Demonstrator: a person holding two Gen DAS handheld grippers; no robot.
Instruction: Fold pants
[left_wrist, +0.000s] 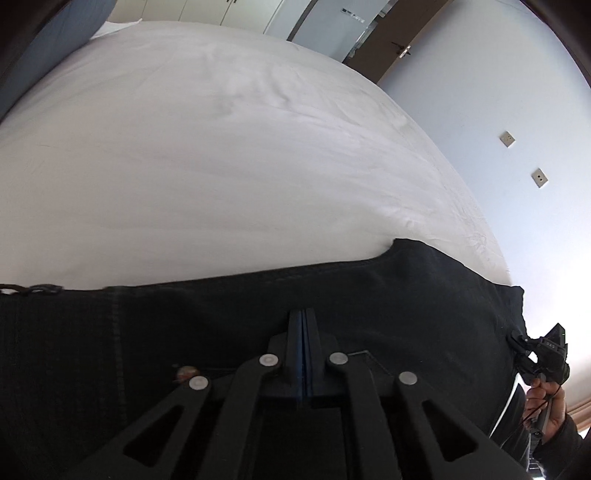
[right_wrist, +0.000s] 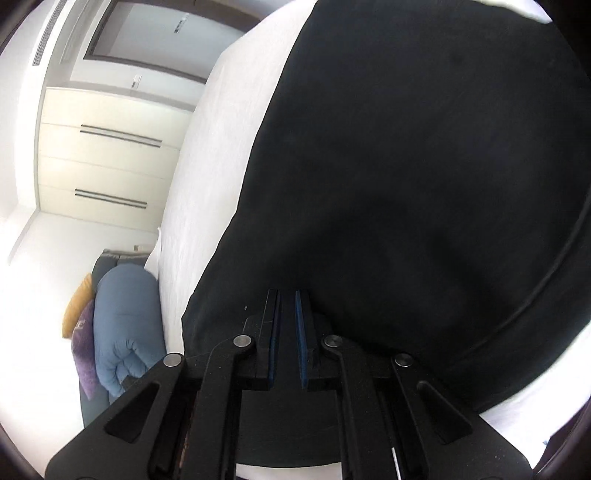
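Note:
Black pants (left_wrist: 332, 302) lie across the near edge of a white bed (left_wrist: 221, 147). My left gripper (left_wrist: 303, 314) is shut, its blue pads pressed together on the pants' fabric near the waistband. In the left wrist view my right gripper (left_wrist: 517, 341) shows at the far right, at the pants' corner. In the right wrist view the pants (right_wrist: 424, 166) fill most of the frame. My right gripper (right_wrist: 288, 295) has a narrow gap between its blue pads, with black cloth lying in it.
A blue rolled duvet (right_wrist: 122, 325) with yellow and purple cushions lies beside the bed. Cream wardrobe doors (right_wrist: 103, 166) and a brown door (left_wrist: 399, 40) stand beyond. The bed's white sheet (right_wrist: 207, 184) extends far past the pants.

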